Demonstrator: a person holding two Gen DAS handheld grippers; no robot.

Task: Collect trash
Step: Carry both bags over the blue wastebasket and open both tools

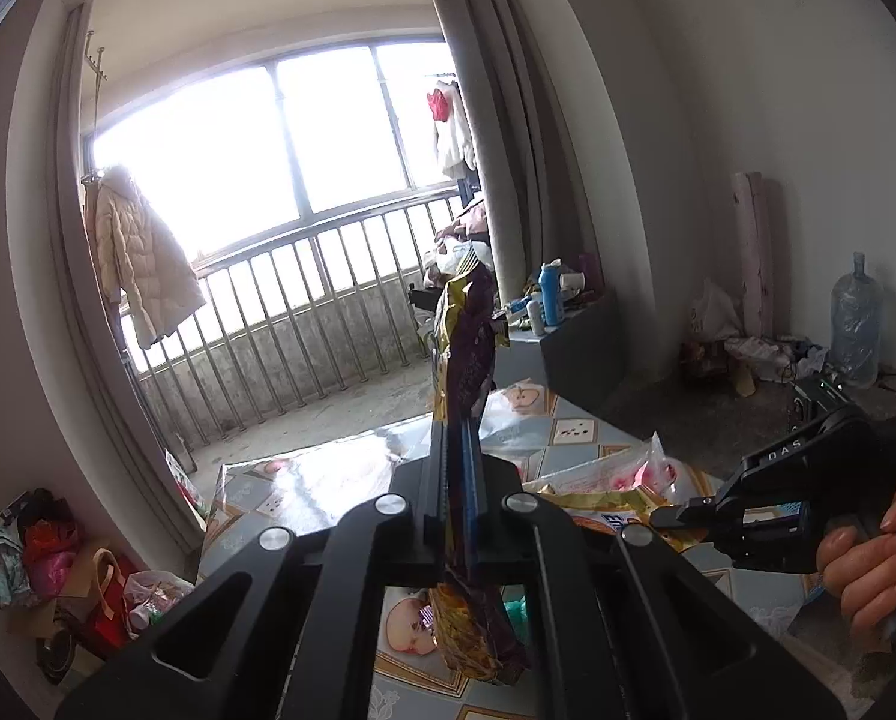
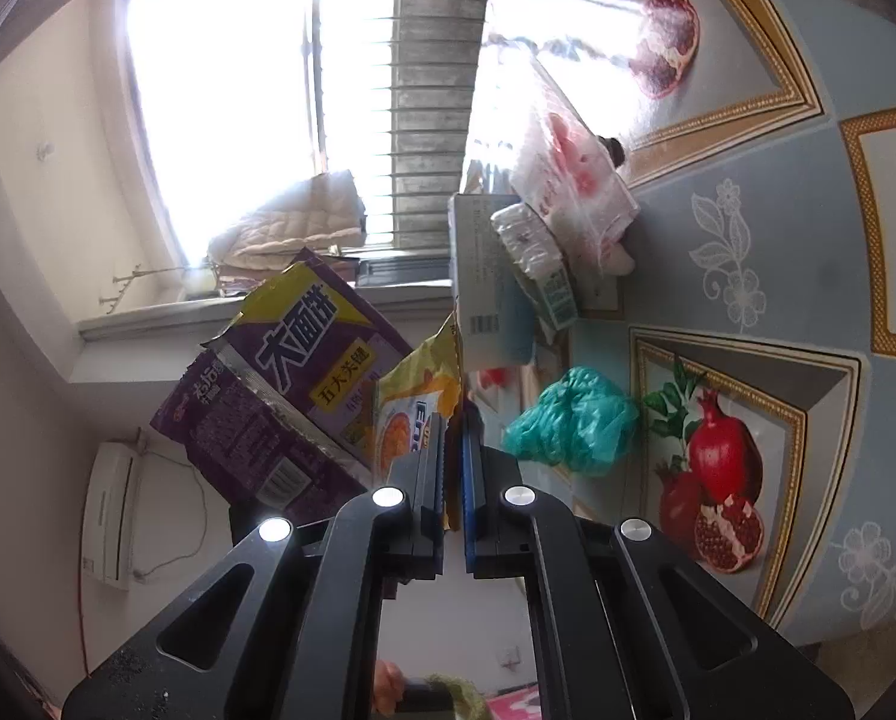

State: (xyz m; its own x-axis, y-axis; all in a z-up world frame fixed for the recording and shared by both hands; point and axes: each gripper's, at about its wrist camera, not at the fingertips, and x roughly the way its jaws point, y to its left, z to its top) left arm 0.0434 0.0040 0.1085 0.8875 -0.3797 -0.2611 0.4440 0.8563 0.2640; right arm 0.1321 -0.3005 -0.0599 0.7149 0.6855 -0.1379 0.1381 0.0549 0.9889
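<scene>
I am pinching the purple wrapper (image 1: 469, 354) in my left gripper (image 1: 457, 420) at frame centre and the yellow wrapper (image 2: 414, 414) in my right gripper (image 2: 455, 420); thin edge grips are risking slippage.

Daylight enters through the balcony window (image 1: 279, 138), which is overexposed to white in both views. Glare streaks the glossy surface (image 2: 766, 276). Room interior stays dim. Fisheye distortion bends the edges; corners are vignetted black. Focus is sharp.

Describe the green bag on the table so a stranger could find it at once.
Look at the table with its pomegranate pictures. The green bag lies crumpled just beside the right gripper. It alone is plain teal, unprinted.
</scene>
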